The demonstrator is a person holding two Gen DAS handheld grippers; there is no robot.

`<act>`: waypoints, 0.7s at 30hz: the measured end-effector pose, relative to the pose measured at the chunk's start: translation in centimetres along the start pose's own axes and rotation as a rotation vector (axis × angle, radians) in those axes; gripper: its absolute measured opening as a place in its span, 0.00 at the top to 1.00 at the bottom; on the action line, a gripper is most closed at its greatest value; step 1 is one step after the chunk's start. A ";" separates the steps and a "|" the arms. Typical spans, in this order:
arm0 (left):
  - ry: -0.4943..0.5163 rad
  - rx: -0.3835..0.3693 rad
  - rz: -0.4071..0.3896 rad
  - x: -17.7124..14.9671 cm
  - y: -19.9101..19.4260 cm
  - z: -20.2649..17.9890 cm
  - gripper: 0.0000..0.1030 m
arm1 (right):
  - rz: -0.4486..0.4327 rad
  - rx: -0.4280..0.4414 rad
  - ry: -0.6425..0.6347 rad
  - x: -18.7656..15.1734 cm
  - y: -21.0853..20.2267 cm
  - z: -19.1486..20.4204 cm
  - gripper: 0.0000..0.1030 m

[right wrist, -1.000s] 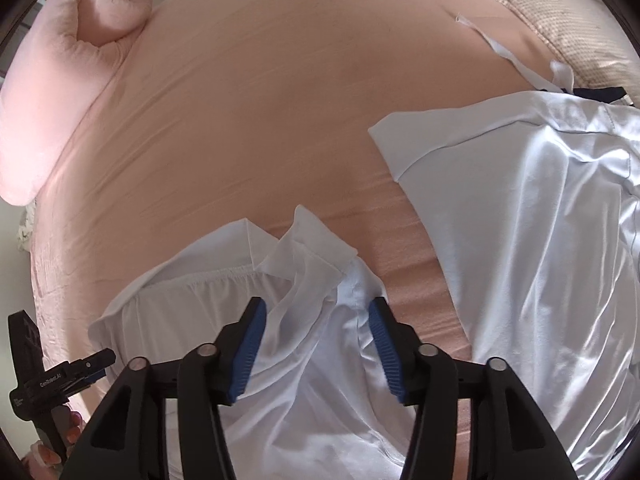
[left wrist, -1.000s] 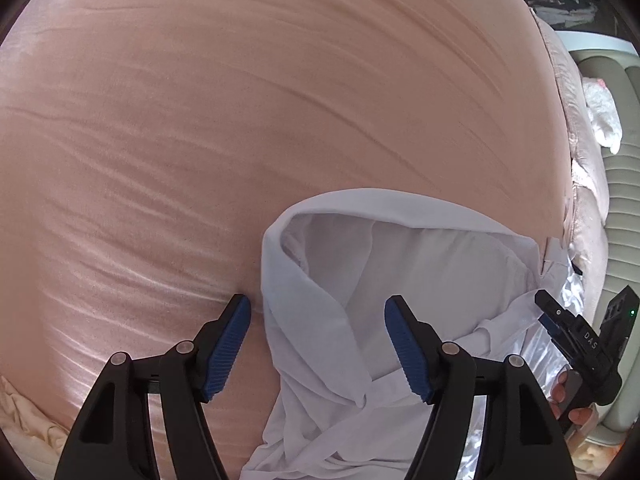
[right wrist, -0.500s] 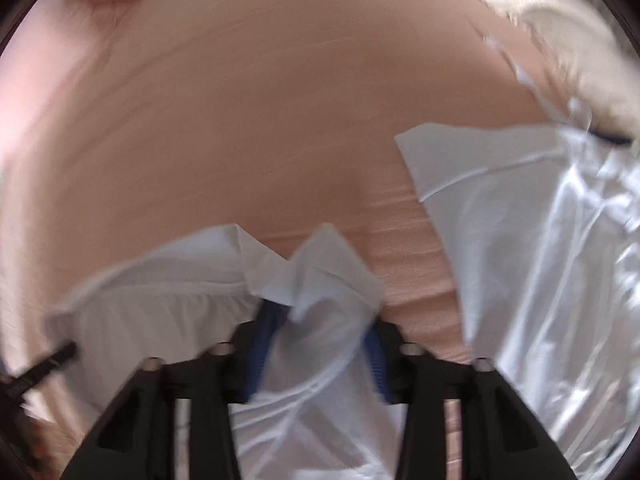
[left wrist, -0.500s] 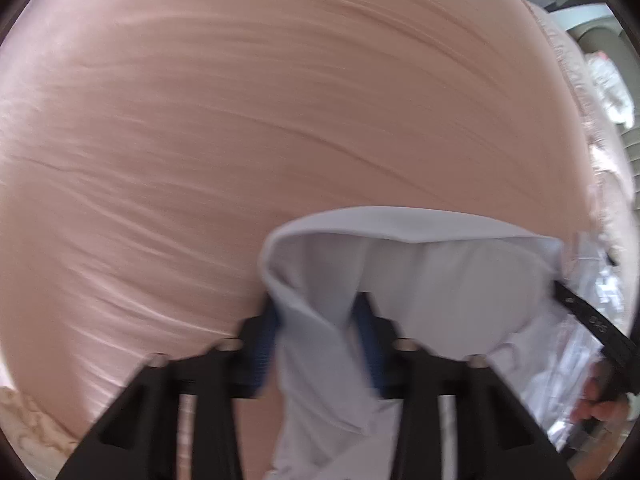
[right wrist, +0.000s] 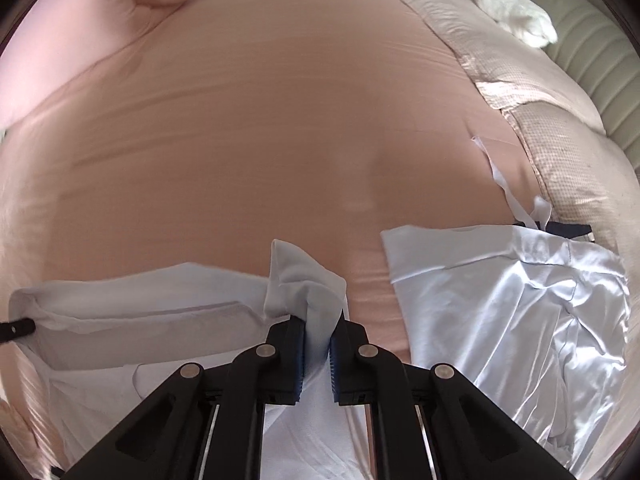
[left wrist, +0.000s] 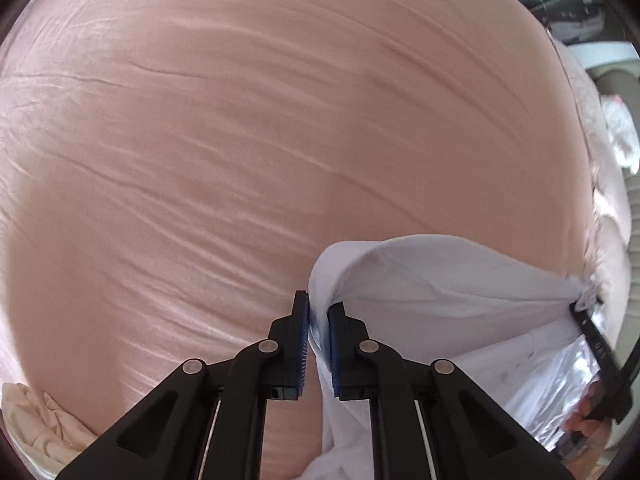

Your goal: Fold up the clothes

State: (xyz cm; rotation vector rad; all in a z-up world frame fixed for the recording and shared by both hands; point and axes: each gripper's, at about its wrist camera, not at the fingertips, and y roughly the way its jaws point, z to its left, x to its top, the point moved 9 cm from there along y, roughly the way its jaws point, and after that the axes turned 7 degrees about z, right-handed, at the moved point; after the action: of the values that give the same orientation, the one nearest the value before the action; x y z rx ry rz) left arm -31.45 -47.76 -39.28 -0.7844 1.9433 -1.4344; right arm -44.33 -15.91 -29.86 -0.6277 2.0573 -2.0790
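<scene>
So you've got both ends of the white garment pinched right now: your left gripper is clamped down on one corner of its top edge, cloth squeezed between the blue pads, and your right gripper is clamped on the other corner, with a little peak of fabric sticking up just ahead of its tips. The edge between them hangs stretched-ish with a loose flap sagging below it, and the rest of the garment trails down under both claws onto the pink bedsheet. Progress-wise I'd call this early: corners grabbed, no fold laid down yet as far as I can tell, so the actual folding and smoothing is all still ahead of you. Room is the good news. Ahead of both claws the sheet is wide open and only lightly wrinkled, plenty of space to carry the edge forward and lay it flat. Watch your right side though: there's a shiny white satin garment spread just to the right of the right claw, with a narrow strip of sheet between it and your piece, and beyond it a beige checked blanket. A pink pillow sits far ahead-left, well out of the way.
</scene>
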 end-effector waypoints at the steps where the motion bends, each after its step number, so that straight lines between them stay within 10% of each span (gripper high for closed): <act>1: -0.009 -0.020 0.010 0.3 0.0 0.0 0.93 | 0.007 0.017 0.017 0.0 0.1 -0.1 0.93; 16: 0.116 -0.070 0.031 4.2 -0.8 -3.6 0.91 | 0.074 0.277 0.221 1.5 2.5 -2.7 0.93; 18: 0.137 -0.101 0.056 4.7 -0.3 -4.9 0.84 | 0.079 0.310 0.237 1.4 2.5 -2.8 0.91; 21: 0.122 -0.114 0.085 4.1 -0.5 -5.0 0.43 | 0.088 0.316 0.254 0.7 2.0 -2.4 0.76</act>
State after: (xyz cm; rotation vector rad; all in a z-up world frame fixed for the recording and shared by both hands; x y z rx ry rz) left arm -37.79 -47.87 -38.10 -0.6694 2.1404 -1.3597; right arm -46.25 -14.01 -31.65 -0.2299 1.7692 -2.4631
